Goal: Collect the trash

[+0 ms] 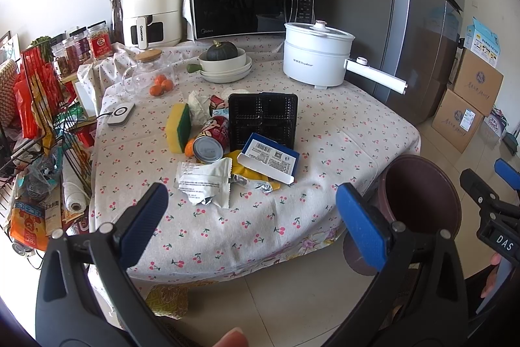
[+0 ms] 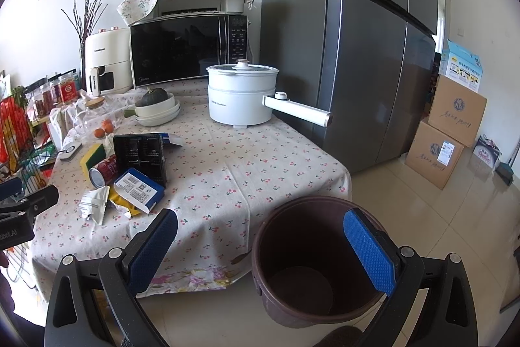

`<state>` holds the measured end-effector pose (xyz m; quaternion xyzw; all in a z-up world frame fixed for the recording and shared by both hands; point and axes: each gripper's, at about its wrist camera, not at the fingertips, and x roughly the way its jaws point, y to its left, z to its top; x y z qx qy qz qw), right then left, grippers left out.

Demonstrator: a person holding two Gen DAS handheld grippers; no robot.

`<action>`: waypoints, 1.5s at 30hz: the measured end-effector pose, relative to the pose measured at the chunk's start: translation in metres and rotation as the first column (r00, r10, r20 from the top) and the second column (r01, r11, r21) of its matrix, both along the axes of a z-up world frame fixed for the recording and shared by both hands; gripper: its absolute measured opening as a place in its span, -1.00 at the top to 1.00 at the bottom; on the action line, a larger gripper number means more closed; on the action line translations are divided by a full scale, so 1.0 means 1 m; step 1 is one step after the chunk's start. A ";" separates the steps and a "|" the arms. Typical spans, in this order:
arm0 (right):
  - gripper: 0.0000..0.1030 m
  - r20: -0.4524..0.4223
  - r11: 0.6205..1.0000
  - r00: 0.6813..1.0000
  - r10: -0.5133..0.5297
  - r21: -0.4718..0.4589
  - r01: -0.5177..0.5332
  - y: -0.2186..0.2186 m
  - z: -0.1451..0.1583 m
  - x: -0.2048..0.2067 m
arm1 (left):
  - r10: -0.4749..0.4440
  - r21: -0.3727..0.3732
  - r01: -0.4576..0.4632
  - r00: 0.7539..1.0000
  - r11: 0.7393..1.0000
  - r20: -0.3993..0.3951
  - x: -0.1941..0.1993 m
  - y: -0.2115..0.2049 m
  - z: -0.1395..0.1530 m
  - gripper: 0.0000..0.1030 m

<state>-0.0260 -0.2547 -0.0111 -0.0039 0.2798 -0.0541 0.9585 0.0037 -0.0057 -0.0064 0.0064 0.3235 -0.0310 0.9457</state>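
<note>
A heap of trash lies on the cherry-print table (image 1: 325, 132): a white torn wrapper (image 1: 204, 181), a blue-and-white box (image 1: 269, 158), a red can (image 1: 211, 139) on its side, a black plastic tray (image 1: 263, 116), yellow foil (image 1: 256, 178) and crumpled paper (image 1: 198, 103). A brown bin (image 2: 312, 256) stands empty on the floor by the table's near corner. My left gripper (image 1: 253, 223) hangs open above the table's front edge, short of the wrapper. Over the bin's rim my right gripper (image 2: 269, 252) is open and holds nothing.
A yellow-green sponge (image 1: 178, 126), oranges (image 1: 161, 85), a glass jar (image 1: 149, 70), stacked bowls with a squash (image 1: 224, 60), a white electric pot (image 1: 315, 54), microwave (image 1: 250, 5) and air fryer (image 1: 151, 12) share the table. A wire rack (image 1: 42, 126) stands left. Fridge (image 2: 367, 54) and cardboard boxes (image 2: 448, 132) stand right.
</note>
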 end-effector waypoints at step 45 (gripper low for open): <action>-1.00 -0.488 0.923 0.798 0.355 0.046 -0.383 0.060 -0.054 0.209 | -0.003 -0.049 -0.032 0.805 0.998 -0.594 0.189 0.065 -0.127 -0.96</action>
